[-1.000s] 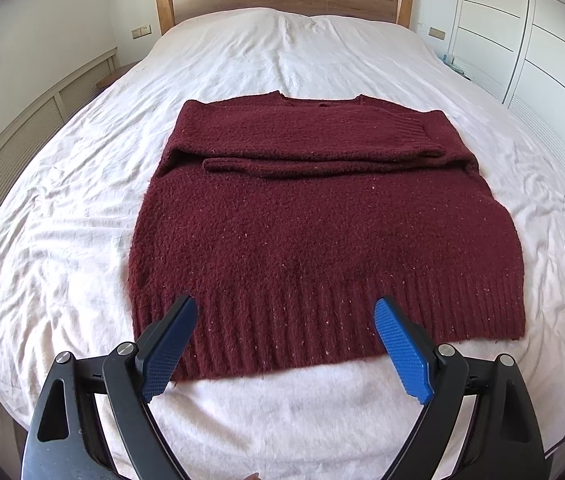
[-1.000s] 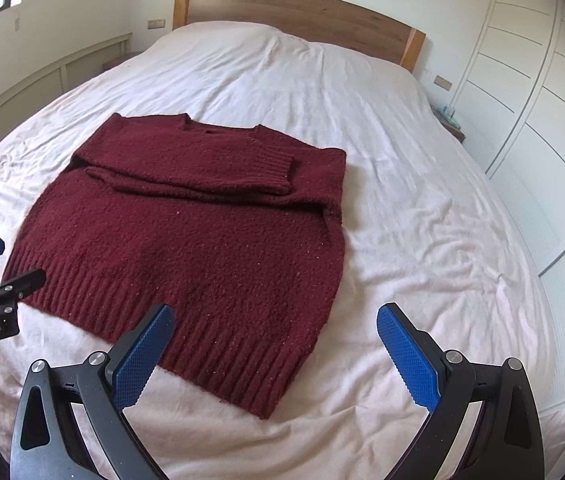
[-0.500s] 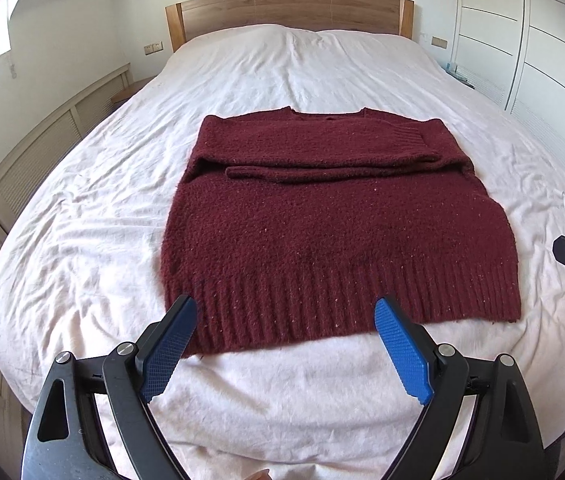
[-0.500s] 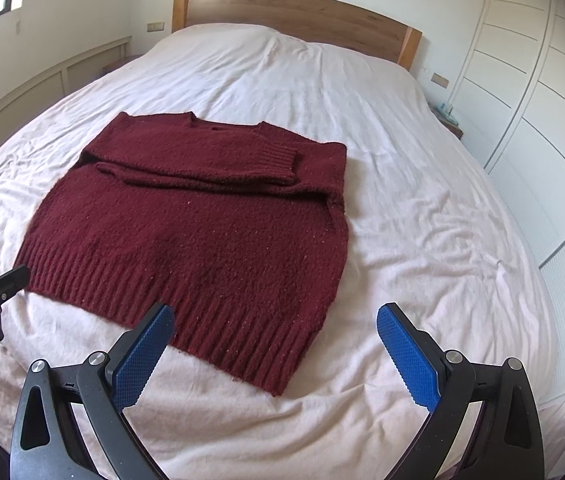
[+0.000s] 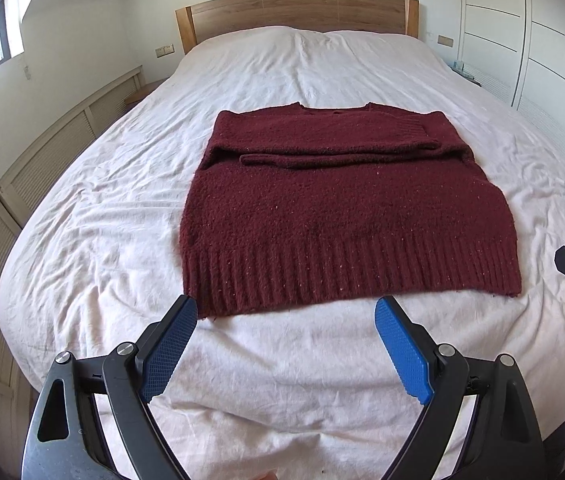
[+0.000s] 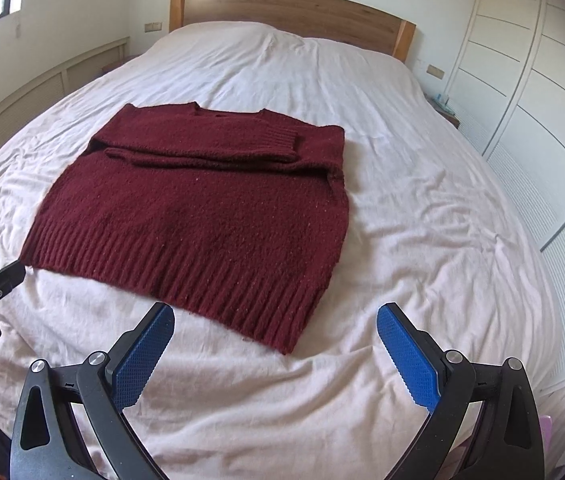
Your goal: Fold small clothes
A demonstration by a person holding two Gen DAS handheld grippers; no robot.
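Note:
A dark red knitted sweater lies flat on the white bed, both sleeves folded across its chest, ribbed hem toward me. My left gripper hangs open above bare sheet just short of the hem's left part, nothing between its blue pads. Open as well, my right gripper hovers over the sheet by the hem's right corner, which lies between and just beyond its fingers, untouched. Each gripper's tip shows at the edge of the other's view.
The white sheet is wrinkled around the sweater. A wooden headboard stands at the far end. White wardrobe doors run along the right side, a low panelled wall along the left.
Both grippers have drawn back from the sweater toward the foot of the bed; the hem now lies farther up in both views. The jaws stay wide and the sweater has not moved.

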